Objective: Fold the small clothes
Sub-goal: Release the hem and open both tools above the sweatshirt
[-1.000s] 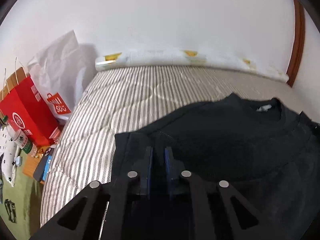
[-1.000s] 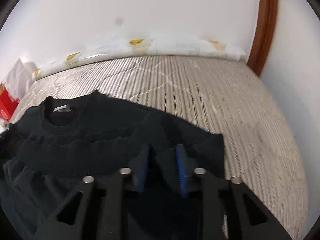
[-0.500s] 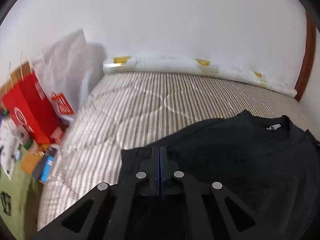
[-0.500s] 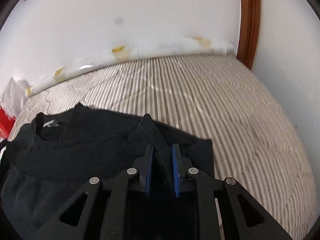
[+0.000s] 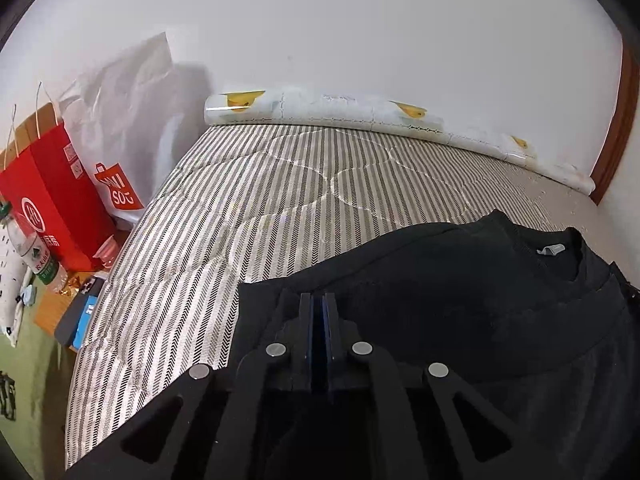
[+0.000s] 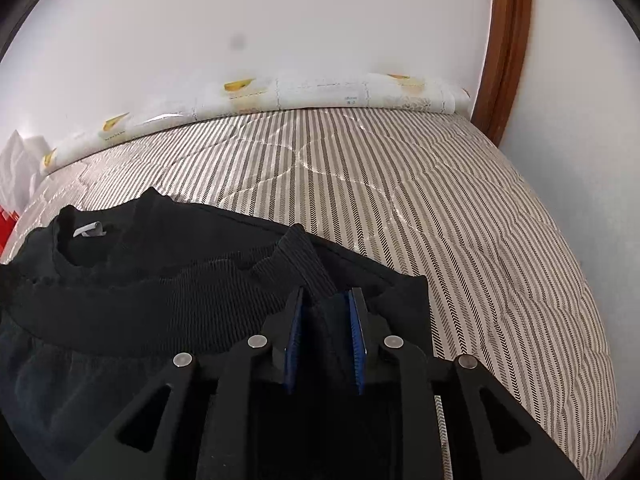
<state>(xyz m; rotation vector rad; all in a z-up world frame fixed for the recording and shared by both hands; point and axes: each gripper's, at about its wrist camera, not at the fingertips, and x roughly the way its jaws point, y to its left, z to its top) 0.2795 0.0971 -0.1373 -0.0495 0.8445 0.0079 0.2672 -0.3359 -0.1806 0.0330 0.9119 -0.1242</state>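
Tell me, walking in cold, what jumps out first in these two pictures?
A black sweatshirt lies spread on a striped mattress, and each camera looks down a pair of black fingers with blue pads at it. The left gripper is pinched shut on the garment's corner, while the right gripper has ribbed fabric bunched between its pads. To the left of the bed, a bright red shopping bag catches the eye.

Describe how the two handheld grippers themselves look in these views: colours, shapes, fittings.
Both the left gripper and the right gripper are matte black, with angular linkage arms cut with triangular openings. Round silver pivot pins sit along each arm. The fingers carry blue ridged pads. A metal strip shows by the right gripper's arm. No cables, markings, hands or sleeves are visible.
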